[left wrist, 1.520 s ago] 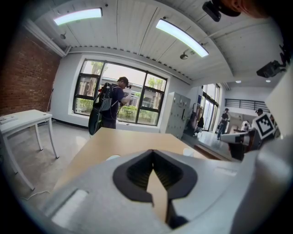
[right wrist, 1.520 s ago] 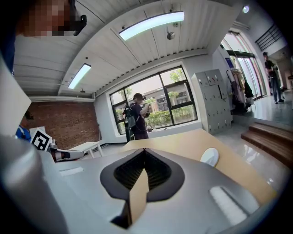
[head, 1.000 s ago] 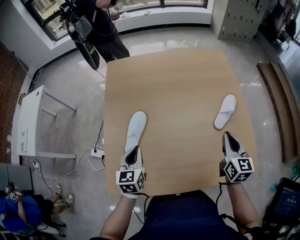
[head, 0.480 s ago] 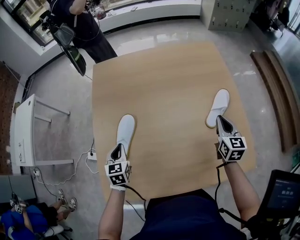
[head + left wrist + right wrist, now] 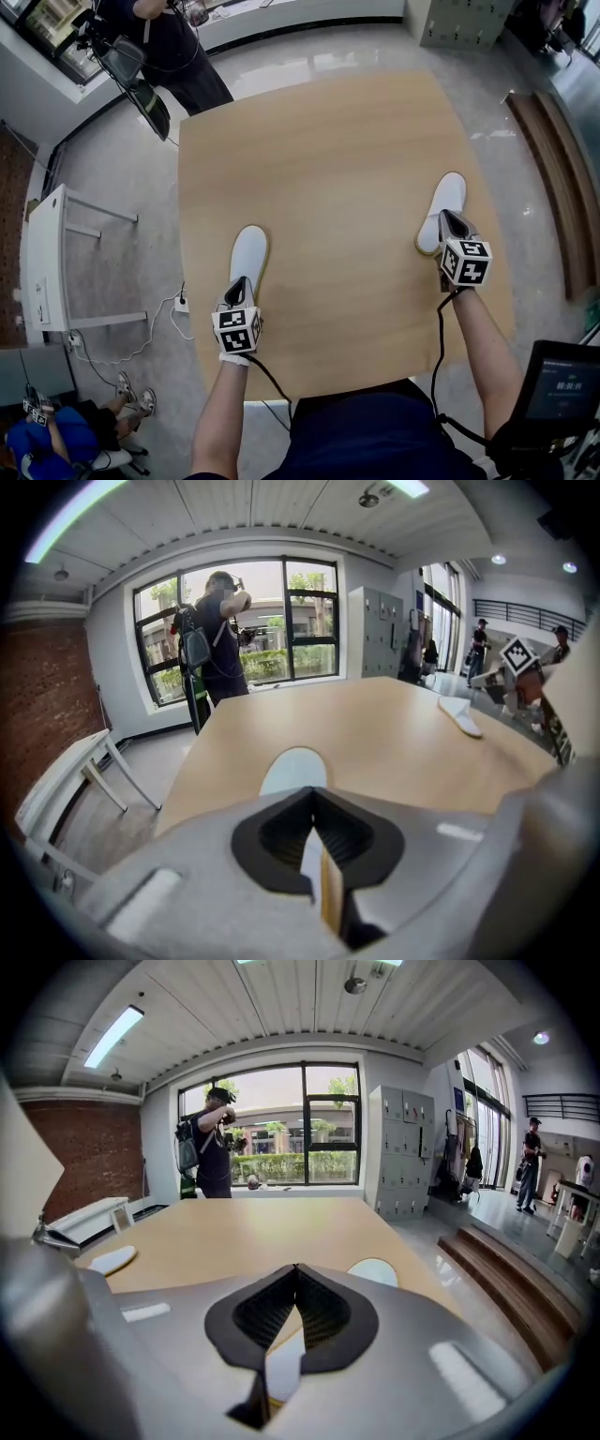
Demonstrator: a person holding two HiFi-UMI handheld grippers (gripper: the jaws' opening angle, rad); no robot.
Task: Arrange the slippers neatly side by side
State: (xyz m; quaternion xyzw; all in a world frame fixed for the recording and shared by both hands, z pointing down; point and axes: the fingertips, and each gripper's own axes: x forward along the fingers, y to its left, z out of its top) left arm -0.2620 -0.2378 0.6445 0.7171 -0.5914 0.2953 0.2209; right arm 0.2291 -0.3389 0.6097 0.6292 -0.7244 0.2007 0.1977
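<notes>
Two white slippers lie far apart on the wooden table. The left slipper sits near the table's left edge, and the right slipper near its right edge. My left gripper is shut, its tip just over the left slipper's heel. In the left gripper view that slipper shows straight beyond the closed jaws, with the other slipper far right. My right gripper is shut too, over the right slipper's heel. The right slipper peeks past its jaws. Neither gripper holds anything.
A person with a backpack stands beyond the table's far left corner by the windows. A white bench and a power strip are on the floor at the left. Wooden steps run along the right; lockers stand behind.
Both grippers have moved forward to the slippers' heels; the right one travelled further and now overlaps its slipper. The slippers have not moved on the table.
</notes>
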